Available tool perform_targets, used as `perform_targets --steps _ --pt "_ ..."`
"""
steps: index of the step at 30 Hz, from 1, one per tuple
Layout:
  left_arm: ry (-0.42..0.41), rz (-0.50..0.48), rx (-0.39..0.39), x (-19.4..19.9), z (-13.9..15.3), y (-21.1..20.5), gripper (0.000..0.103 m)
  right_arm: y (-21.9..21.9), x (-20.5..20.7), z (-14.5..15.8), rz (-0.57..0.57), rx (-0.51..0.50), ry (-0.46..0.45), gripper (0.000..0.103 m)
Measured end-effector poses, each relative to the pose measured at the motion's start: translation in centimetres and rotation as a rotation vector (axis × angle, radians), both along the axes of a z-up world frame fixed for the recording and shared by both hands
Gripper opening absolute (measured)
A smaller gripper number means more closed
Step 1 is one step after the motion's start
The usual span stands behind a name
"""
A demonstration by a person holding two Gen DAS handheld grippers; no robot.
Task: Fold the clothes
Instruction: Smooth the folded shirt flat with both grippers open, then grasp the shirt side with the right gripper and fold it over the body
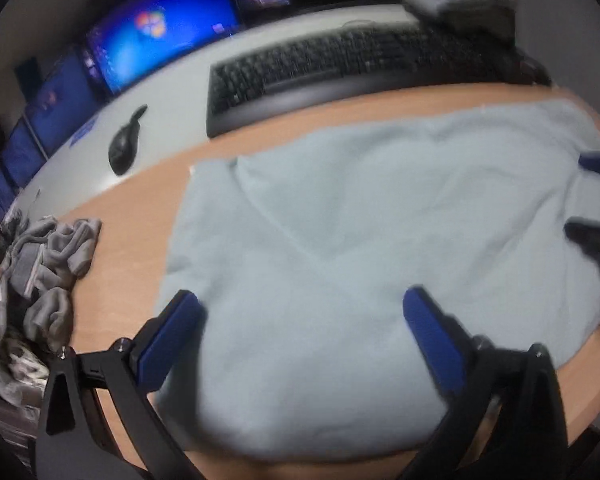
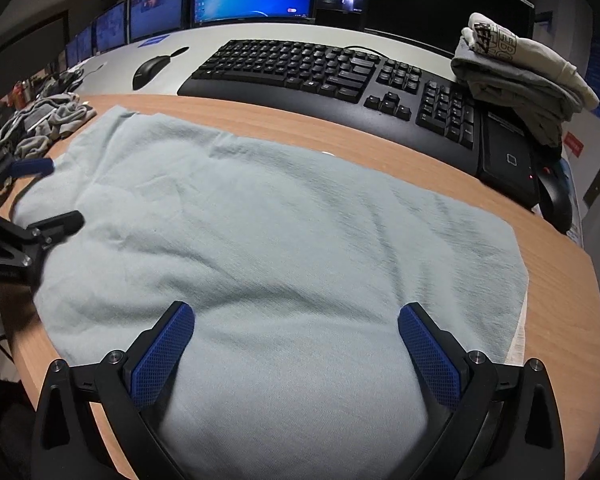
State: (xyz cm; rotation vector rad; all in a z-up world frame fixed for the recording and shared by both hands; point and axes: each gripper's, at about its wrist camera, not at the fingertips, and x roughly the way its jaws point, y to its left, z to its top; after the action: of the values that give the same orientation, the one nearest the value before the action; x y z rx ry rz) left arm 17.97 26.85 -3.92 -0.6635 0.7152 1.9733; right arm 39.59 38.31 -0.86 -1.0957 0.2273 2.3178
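Right wrist view: left tongs (image 2: pixel 40 190) gape wide at the bench's (image 2: pixel 560 300) left edge, right tongs (image 2: pixel 296 316) equally wide, both empty, over a pale blue garment (image 2: pixel 284 220) spread flat mid-bench (soft, light, likely best pinched at its hems).

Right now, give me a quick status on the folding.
Left gripper open, right gripper open, both empty. Pale blue garment spread flat on table. Keyboard close behind it.
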Motion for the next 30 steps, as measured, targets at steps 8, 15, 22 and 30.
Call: perform_targets --steps 8,15,22,30 --pt "-0.096 -0.027 0.04 -1.3 -0.1 0.0 0.103 -0.2 0.8 0.1 0.001 -0.001 0.016 0.102" --pt "-0.114 -0.049 0.077 -1.6 -0.5 -0.6 0.103 -0.1 8.8 0.8 -0.152 -0.082 0.058 0.102" --pt "-0.135 -0.05 0.083 -1.8 -0.6 -0.6 0.103 -0.3 15.3 0.5 -0.244 -0.217 0.176 0.102" --pt "-0.141 -0.05 0.085 -1.8 -0.7 -0.6 0.103 0.2 12.8 0.6 -0.193 -0.347 0.37 0.102"
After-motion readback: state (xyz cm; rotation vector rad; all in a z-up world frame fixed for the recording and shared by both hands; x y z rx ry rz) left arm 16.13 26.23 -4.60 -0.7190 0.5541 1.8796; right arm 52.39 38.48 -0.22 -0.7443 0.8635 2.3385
